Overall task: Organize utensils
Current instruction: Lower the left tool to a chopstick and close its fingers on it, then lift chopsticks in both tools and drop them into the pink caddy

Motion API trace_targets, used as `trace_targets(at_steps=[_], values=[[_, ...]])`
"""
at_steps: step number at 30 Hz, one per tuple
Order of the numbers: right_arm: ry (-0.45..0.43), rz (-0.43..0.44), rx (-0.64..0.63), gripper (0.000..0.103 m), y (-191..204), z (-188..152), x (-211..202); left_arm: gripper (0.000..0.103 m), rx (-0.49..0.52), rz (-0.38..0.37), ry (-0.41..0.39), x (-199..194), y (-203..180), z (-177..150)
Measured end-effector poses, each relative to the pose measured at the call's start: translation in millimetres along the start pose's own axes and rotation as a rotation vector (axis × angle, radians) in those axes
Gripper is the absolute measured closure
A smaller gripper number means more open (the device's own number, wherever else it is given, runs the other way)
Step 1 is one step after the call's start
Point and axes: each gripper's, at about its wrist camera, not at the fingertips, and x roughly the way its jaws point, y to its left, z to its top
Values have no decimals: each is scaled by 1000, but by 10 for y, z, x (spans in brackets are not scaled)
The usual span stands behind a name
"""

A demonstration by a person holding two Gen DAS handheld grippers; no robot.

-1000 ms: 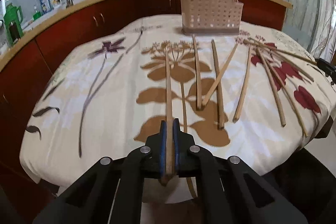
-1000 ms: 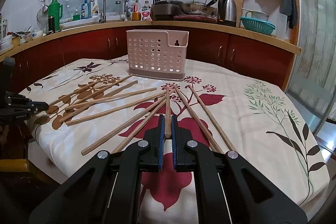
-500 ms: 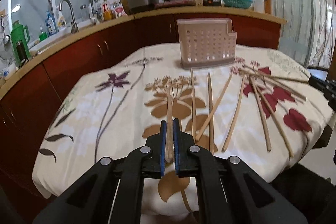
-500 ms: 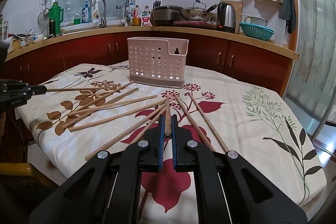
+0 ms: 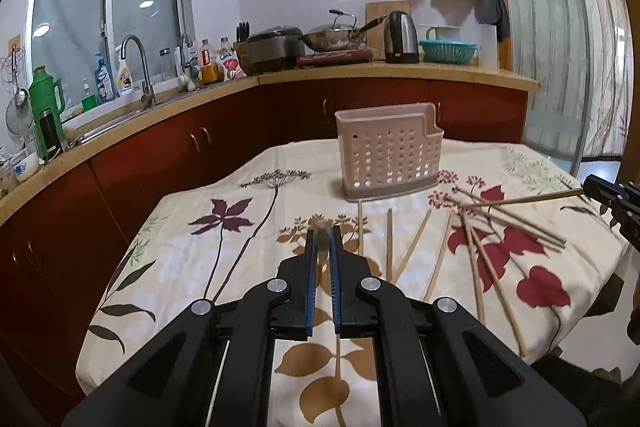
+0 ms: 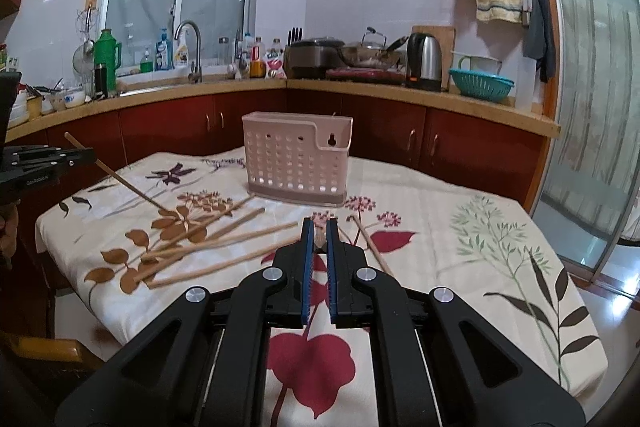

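My left jaws [image 5: 322, 241] pinch one thin wooden chopstick [image 6: 120, 179], and my right jaws [image 6: 318, 233] pinch another wooden chopstick [image 5: 536, 197]. Each stick pokes out ahead of its jaws, held at one end so the long part can slide into the pink plastic basket with holes [image 5: 390, 157]. That basket stands straight ahead of both jaws, well apart from them. More loose wooden chopsticks [image 6: 216, 247] lie scattered on the desk with the flowered cloth [image 6: 460, 227], below and between my jaws and the basket. Both my hands are raised above the desk and tip the jaws a little downward toward the basket.
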Motion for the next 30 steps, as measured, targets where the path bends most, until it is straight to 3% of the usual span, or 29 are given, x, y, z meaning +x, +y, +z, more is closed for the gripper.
trace_targets(at_steps=[18, 30], values=[[-83, 6, 63, 96, -122, 420, -252, 96, -16, -25, -8, -139, -12, 172], [-97, 14, 30, 96, -125, 613, 14, 96, -40, -41, 9, 31, 58, 308]])
